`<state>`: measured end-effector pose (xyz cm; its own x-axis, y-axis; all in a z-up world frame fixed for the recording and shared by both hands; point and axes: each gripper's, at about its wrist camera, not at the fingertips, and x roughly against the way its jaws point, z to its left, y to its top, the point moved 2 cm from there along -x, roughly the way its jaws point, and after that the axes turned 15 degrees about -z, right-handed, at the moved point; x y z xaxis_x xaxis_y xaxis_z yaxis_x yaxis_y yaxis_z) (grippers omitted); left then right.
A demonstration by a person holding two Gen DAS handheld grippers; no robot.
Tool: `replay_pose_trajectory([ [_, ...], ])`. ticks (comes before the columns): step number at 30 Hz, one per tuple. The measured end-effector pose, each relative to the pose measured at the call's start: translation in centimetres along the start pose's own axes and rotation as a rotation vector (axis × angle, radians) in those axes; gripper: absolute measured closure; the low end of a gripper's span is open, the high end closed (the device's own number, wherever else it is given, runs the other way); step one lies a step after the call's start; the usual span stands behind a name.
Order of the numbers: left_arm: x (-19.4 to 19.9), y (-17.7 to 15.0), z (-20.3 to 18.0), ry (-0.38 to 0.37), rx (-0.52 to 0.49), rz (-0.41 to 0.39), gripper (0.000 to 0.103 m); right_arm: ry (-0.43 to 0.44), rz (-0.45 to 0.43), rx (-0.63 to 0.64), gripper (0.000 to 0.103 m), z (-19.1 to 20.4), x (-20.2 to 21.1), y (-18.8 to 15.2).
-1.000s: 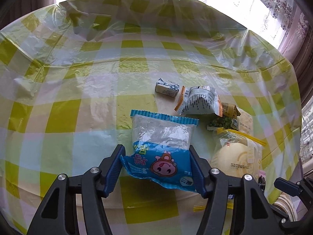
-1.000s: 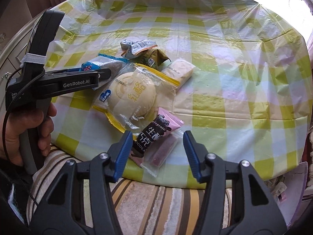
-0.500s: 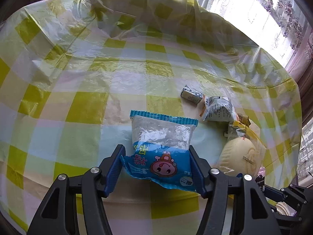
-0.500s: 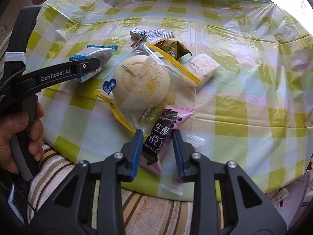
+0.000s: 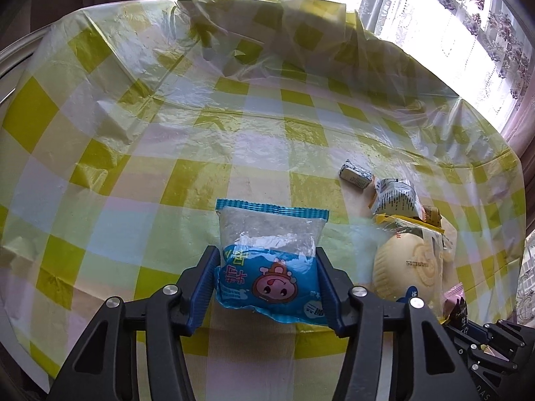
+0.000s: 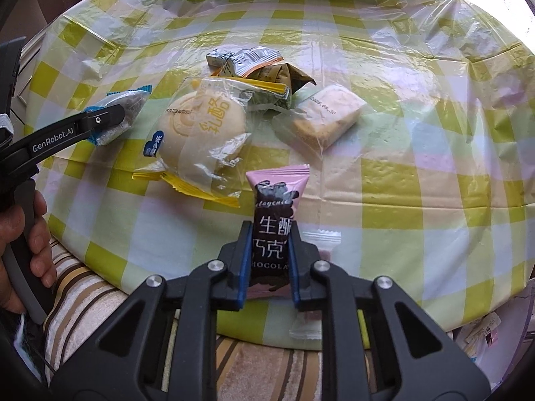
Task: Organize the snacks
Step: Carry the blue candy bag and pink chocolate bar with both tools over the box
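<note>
Fingers of the left gripper (image 5: 267, 284) are closing on the blue packet (image 5: 269, 260). Right gripper (image 6: 270, 260) fingers are closing on the pink chocolate bar (image 6: 276, 220), just beside the round bun (image 6: 200, 130).

far tablecloth (image 5: 167, 140) open, snack cluster (image 5: 394, 197) right

Both grippers are black with blue finger pads (image 6: 243, 264) and silver screws; the left gripper (image 6: 110, 120) reads "GenRobot.AI" in white.

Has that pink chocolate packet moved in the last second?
Yes. The pink chocolate packet lay slanted on the checked tablecloth beside the round bun pack; now it stands straight between the closing jaws of the right hand-held gripper.
</note>
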<state>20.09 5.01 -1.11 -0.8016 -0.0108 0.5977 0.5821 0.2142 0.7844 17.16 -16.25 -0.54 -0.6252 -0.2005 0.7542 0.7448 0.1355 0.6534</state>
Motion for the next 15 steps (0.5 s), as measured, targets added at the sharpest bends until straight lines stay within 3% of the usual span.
replay_pose_trajectory([
  [15,3.4,0.3,-0.6,0.022,-0.019,-0.044,0.049,0.012,-0.068,-0.047,0.081,-1.1,2.0,0.9],
])
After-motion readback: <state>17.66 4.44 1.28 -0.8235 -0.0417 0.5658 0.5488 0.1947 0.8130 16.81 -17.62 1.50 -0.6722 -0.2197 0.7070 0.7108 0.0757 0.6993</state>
